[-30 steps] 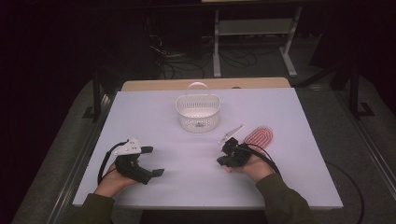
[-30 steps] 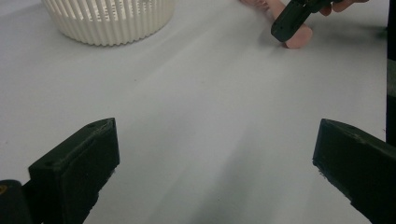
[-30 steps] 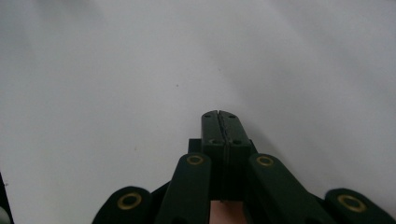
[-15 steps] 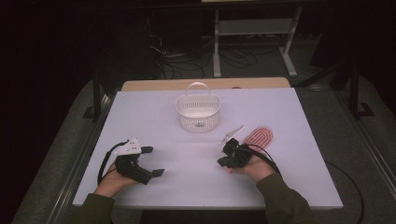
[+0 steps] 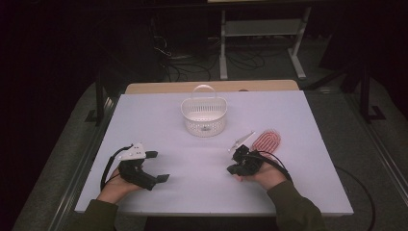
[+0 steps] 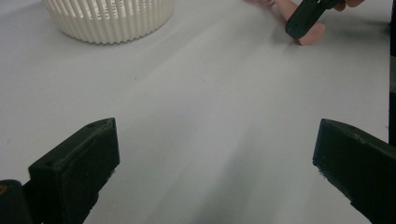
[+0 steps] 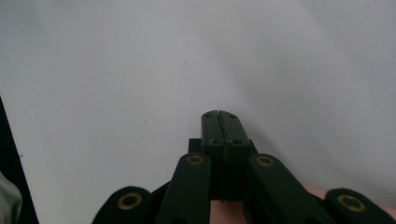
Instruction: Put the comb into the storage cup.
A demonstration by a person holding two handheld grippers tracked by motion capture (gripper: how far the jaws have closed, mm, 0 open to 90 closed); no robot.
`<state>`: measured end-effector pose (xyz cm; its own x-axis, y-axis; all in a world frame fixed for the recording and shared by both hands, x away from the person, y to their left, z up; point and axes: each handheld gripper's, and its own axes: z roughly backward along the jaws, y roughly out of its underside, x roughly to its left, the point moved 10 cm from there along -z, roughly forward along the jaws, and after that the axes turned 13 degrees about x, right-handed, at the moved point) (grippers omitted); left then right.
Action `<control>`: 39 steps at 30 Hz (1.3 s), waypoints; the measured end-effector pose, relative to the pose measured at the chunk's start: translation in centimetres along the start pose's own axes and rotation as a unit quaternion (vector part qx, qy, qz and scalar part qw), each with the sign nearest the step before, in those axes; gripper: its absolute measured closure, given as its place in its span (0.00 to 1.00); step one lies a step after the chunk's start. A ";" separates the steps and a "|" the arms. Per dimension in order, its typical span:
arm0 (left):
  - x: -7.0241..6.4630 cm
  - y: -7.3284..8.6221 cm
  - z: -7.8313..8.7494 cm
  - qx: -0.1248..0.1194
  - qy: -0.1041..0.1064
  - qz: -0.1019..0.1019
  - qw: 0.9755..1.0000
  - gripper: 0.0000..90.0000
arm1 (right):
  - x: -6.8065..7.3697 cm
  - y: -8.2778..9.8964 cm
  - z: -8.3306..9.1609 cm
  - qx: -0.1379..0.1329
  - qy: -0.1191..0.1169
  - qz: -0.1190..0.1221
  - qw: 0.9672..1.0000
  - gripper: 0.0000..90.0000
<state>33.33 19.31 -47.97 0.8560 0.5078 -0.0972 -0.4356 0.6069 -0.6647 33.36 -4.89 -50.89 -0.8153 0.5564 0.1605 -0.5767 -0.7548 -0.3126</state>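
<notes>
My left gripper (image 5: 158, 166) rests on the white table (image 5: 298, 110) at the near left, held by a hand. In the left gripper view, the left gripper (image 6: 217, 154) has its two black jaws wide apart with bare tabletop between them. At the near right lies my right gripper (image 5: 233, 168), also in a hand. Seen in its own view, the right gripper (image 7: 218, 123) has its jaws pressed together and holds nothing. A white slatted basket (image 5: 203, 115) with an upright handle stands at the centre back. A pink ribbed oval object (image 5: 267, 141) lies flat just beyond the right hand.
The basket (image 6: 109, 18) shows at the top left of the left gripper view, and the other hand's gripper (image 6: 306, 18) at the top right. A wooden strip (image 5: 211, 86) borders the table's far edge. Dark floor, cables and a metal stand lie beyond.
</notes>
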 end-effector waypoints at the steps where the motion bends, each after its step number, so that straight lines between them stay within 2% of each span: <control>1: 0.0 0.0 0.0 0.000 0.000 0.000 1.000 0.01 | 0.0 0.1 0.0 0.000 0.000 0.001 1.000 0.99; 10: 0.0 0.0 0.1 0.000 0.000 0.000 1.000 0.01 | 0.2 0.7 0.1 0.006 -0.003 -0.002 1.000 0.99; 39: 0.0 0.0 0.2 -0.001 -0.004 0.001 1.000 0.01 | 0.7 4.5 0.8 0.024 -0.001 -0.010 1.000 0.99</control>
<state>33.34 19.41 -47.83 0.8534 0.5129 -0.0927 -0.4360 0.6050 -0.6662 30.14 -8.17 -51.39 -0.8042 0.5701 0.1681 -0.5940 -0.7601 -0.2636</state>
